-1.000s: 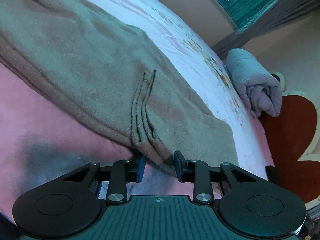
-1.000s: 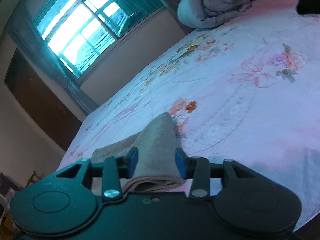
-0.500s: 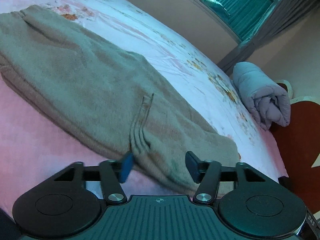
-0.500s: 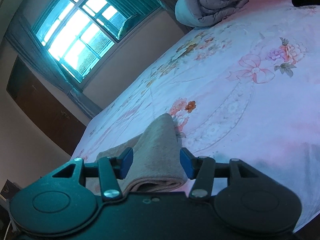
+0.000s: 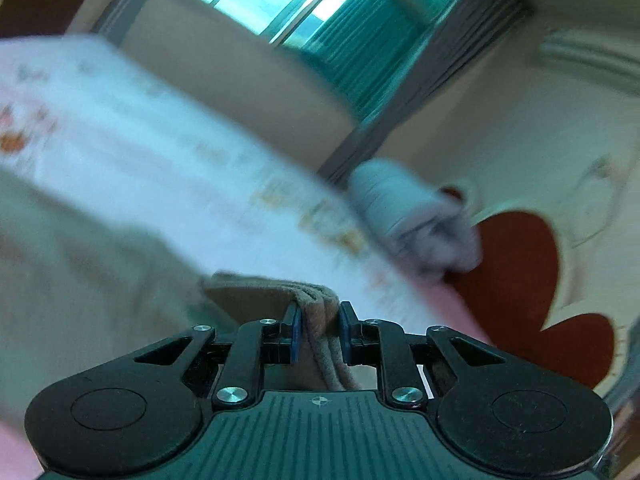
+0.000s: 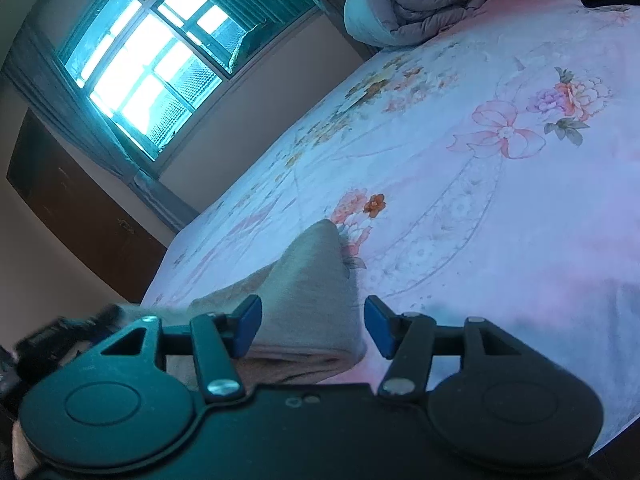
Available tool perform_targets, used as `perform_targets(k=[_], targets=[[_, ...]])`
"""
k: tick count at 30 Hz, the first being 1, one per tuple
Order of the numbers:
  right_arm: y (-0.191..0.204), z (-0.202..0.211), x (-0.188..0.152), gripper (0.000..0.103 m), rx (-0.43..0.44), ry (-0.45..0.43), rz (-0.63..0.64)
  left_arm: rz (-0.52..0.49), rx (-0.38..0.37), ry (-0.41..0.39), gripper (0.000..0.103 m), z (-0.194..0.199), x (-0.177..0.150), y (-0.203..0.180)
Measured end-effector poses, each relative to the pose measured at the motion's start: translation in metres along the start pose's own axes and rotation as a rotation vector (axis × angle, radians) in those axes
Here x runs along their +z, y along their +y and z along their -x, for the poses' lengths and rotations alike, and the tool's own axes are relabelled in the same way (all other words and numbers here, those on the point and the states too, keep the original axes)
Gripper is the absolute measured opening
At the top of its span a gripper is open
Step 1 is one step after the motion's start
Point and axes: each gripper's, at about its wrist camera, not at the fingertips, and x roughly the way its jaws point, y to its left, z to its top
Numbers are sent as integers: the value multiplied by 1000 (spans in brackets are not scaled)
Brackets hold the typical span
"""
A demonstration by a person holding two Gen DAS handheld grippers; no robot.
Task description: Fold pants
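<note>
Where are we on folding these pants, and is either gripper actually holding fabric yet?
Done so far: the pants lie doubled into a narrow strip on the bed. In hand: the left gripper, jaws just closed, pinches the layered end of the pants. The right gripper straddles the other end, jaws just opening, no grip. Left: carrying the pinched end over to complete the fold.

A bedroom in someone's home. A wide bed fills most of it, covered in a pale floral sheet, with a rolled grey quilt lying by the red headboard. A curtained window glows beside a dark wooden wardrobe.
</note>
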Motion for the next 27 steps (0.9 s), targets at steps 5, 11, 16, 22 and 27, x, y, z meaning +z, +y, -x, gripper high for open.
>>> perform_targets(k=[5,11,16,22,27], targets=[[2,-4,0,52,-5,13,8,113,224,297,33,-12,-23,76],[9,-10,-3,53,-2,18,35,222,207,121,75,43,-20,93],[19,-18,-6,53,-9,42,69,321,122,150,34,29,-16,93],[13,-12,-6,57,-16,26,42,358,132,211,28,9,-27,90],[6,-11,-4,57,-13,23,2,387,212,241,28,-4,-42,95]])
